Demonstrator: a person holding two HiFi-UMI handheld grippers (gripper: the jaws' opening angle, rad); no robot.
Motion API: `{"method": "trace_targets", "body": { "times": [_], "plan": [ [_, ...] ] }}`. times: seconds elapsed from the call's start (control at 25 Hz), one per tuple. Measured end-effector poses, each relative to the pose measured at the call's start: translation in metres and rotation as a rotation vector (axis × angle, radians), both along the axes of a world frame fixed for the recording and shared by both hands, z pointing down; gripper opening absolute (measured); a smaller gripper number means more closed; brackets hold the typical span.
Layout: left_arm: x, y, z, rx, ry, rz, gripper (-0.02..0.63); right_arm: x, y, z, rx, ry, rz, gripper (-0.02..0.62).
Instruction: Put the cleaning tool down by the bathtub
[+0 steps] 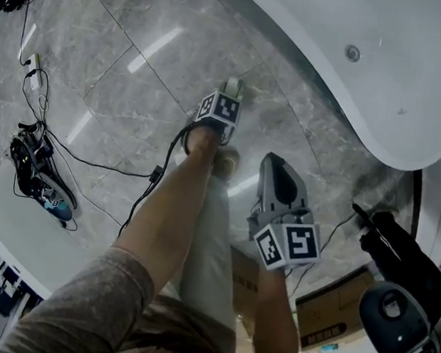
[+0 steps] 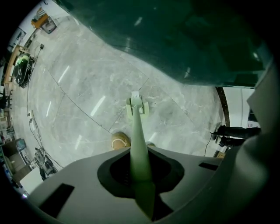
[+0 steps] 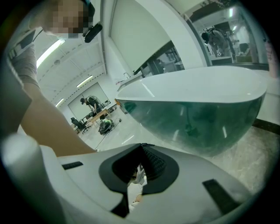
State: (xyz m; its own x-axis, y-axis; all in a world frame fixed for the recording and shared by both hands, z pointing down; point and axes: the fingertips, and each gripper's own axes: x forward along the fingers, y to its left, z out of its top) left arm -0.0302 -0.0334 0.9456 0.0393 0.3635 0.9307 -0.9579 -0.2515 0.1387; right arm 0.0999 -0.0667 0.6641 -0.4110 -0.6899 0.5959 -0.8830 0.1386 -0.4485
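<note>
My left gripper [image 1: 226, 101] points steeply down at the marble floor and is shut on the cleaning tool. In the left gripper view the tool's pale green handle [image 2: 139, 144] runs out from between the jaws [image 2: 140, 175] to its small brush head [image 2: 137, 105], just above the floor near the bathtub. The white bathtub [image 1: 390, 72] curves across the top right; its rounded side [image 2: 175, 39] looms dark above the tool. My right gripper [image 1: 275, 170] hangs lower right, shut with nothing in it. In the right gripper view its pads [image 3: 136, 173] sit nearly together, facing the tub [image 3: 197, 100].
The person's shoe [image 2: 120, 141] stands on the floor just behind the brush head. Cables [image 1: 42, 143] and gear trail over the floor at left beside a white table [image 1: 8, 235]. A black machine [image 1: 400, 263] and a cardboard box [image 1: 323, 318] sit at lower right.
</note>
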Motion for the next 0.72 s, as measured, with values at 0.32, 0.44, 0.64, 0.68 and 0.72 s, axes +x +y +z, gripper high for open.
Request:
{"method": "trace_targets", "body": {
  "times": [0.32, 0.44, 0.64, 0.68, 0.72],
  "plan": [
    [0.026, -0.007, -0.01, 0.083, 0.07, -0.023, 0.111, -0.003, 0.003, -0.006, 0.003, -0.007, -0.006, 0.0],
    [0.032, -0.008, -0.013, 0.105, 0.088, -0.04, 0.178, -0.003, 0.005, -0.008, 0.003, -0.007, -0.005, 0.0],
    [0.031, -0.012, -0.019, 0.157, 0.094, -0.061, 0.219, -0.003, 0.006, -0.01, 0.004, -0.013, -0.002, 0.0],
    [0.031, -0.014, -0.02, 0.173, 0.098, -0.061, 0.24, -0.004, 0.006, -0.011, 0.004, -0.014, -0.003, 0.0],
    [0.031, -0.015, -0.022, 0.187, 0.105, -0.061, 0.259, -0.005, 0.007, -0.012, 0.004, -0.016, -0.003, 0.0]
  ]
}}
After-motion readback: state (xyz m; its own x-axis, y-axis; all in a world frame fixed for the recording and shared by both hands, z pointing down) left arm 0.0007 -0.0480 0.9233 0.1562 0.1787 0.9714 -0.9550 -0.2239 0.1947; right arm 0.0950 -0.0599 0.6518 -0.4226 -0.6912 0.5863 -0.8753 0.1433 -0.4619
